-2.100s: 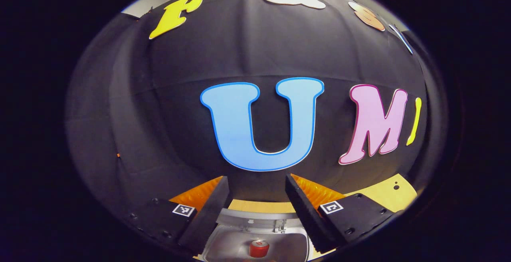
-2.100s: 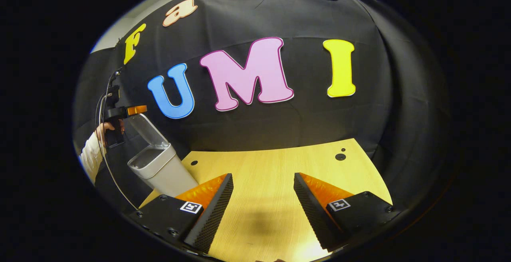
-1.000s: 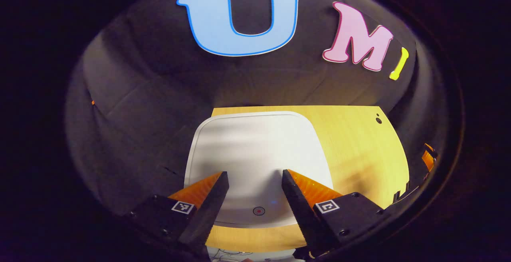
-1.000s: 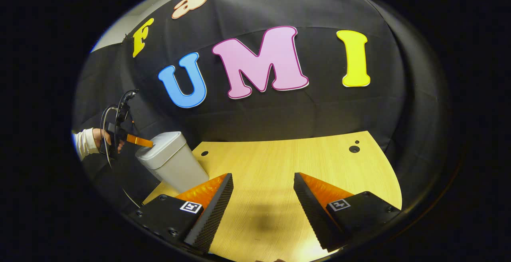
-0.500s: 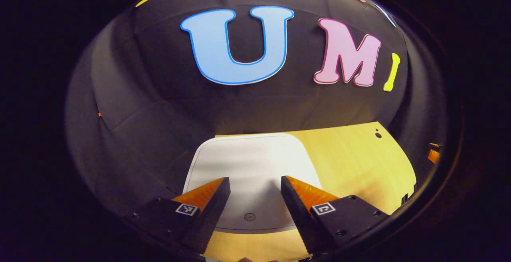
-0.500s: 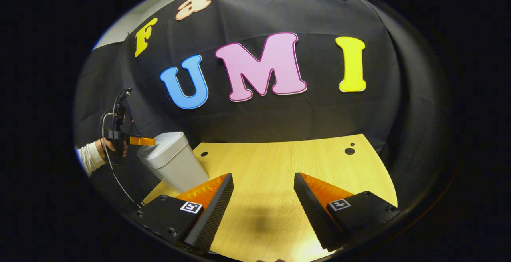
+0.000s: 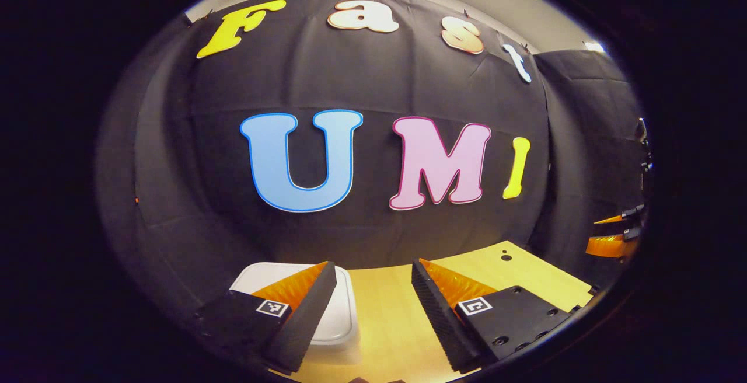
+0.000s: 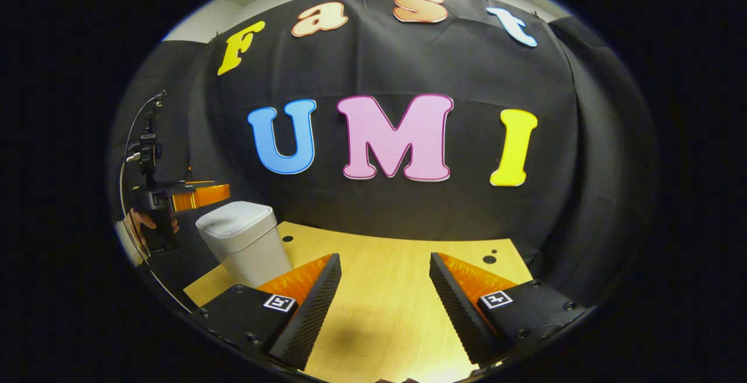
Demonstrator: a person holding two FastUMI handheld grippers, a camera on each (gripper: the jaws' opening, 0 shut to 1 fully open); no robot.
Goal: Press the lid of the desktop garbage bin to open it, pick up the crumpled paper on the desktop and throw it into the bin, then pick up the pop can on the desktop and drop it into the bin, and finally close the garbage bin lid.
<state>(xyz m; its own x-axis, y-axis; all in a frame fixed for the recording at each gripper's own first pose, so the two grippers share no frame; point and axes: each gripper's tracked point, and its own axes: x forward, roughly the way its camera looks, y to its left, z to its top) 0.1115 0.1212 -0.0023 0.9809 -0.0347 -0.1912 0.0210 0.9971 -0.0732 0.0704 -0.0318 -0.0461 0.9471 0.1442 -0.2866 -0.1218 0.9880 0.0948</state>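
Observation:
The white desktop bin [image 8: 242, 243] stands on the wooden table [image 8: 385, 313] at the left with its lid [image 8: 236, 218] down. In the left gripper view the lid [image 7: 341, 319] lies low at the left, partly behind my left finger. My left gripper [image 7: 373, 278] is open, held above and to the right of the bin with nothing between its fingers. It also shows in the right gripper view [image 8: 195, 195], held by a hand [image 8: 143, 222] just above and left of the lid. My right gripper [image 8: 385, 269] is open over bare table.
The booth's black cloth wall closes the table's back and sides. Small dark holes [image 8: 489, 259] mark the tabletop near its far right corner. My right gripper [image 7: 613, 237] sits at the far right edge of the left gripper view.
The bin lid went from raised to shut. My left gripper pressed on it, then lifted and drew back, so the bin slid to the lower left. The right gripper tilted up slightly.

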